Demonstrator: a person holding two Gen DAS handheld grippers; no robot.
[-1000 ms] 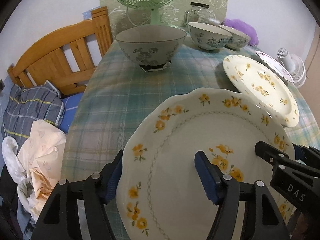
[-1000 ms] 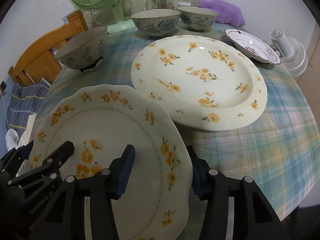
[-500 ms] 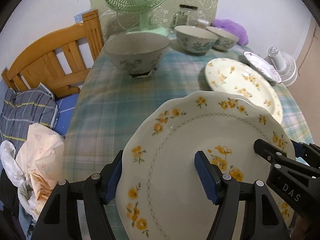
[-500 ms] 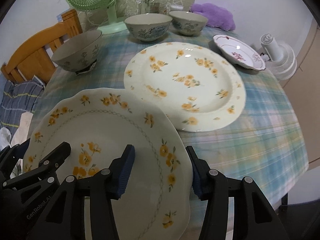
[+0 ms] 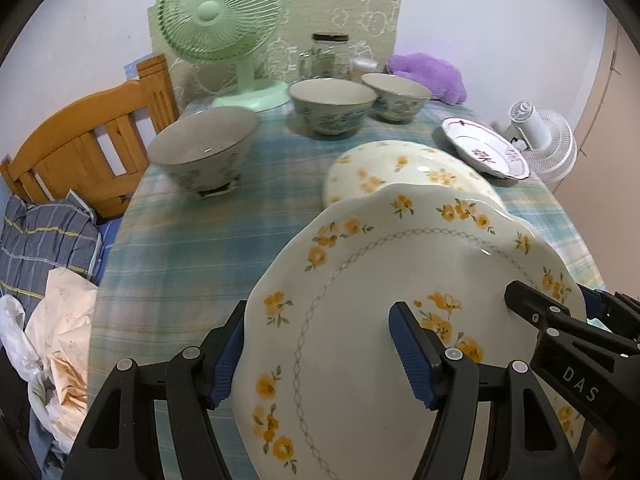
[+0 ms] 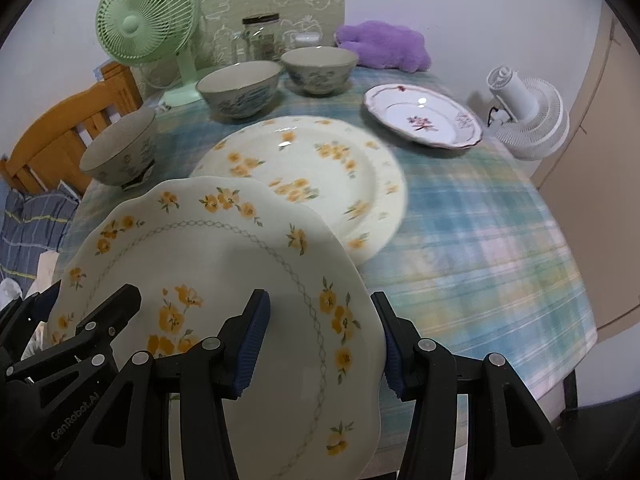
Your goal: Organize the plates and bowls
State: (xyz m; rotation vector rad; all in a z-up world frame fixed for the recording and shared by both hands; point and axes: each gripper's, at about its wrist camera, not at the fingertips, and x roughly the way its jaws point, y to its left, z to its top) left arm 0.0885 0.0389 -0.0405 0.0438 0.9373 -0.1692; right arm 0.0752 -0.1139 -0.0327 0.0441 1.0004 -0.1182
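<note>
Scalloped plate (image 5: pixel 360 300) with yellow flowers held up over the near edge of the desk (image 6: pixel 480 240), gripped from both sides: left tool (image 5: pixel 316 352) clamped on its rim at 9 o'clock, right tool (image 6: pixel 320 340) clamped on the rim at 3 o'clock. Far edge of this plate overlapping, from above, a round flowered plate (image 6: pixel 320 160) lying flat mid-desk; contact between the two impossible to tell. Open checked cloth at 3 o'clock, out to the desk's edge. Pink-flowered plate (image 6: pixel 424 118) at 1 o'clock, near the far right edge, beside a white fan (image 6: pixel 528 120). Three bowls from 10 to 12 o'clock: nearest bowl (image 5: pixel 204 148) close to the left edge, two more (image 5: pixel 332 106) (image 5: pixel 396 94) behind. Green fan (image 5: pixel 224 20), jar (image 5: pixel 330 54) and purple cloth (image 6: pixel 384 44) along the far edge. Near rim of the held plate cut off by the frame; round plate blurred.
</note>
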